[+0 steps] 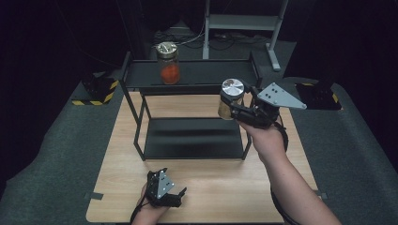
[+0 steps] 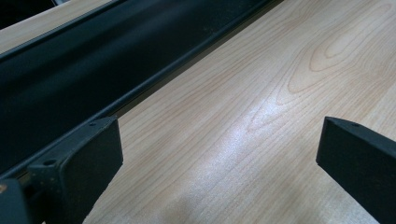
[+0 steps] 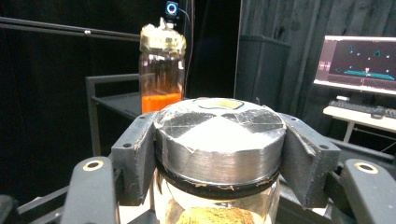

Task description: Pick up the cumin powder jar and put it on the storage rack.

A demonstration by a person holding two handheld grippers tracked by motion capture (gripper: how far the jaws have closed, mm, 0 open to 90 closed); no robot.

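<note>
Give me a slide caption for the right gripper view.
Right claw clamps a silver-lidded jar; orange-filled jar on the shelf beyond.

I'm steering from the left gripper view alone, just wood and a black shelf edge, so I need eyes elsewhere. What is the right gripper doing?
Observer: The right gripper is shut on a silver-lidded jar, held above the table beside the rack's right end.
Operator: Anything on the rack already?
Observer: Yes, a jar with orange contents stands on the top shelf.
Operator: And the lower shelf?
Observer: The lower shelf is bare.
</note>
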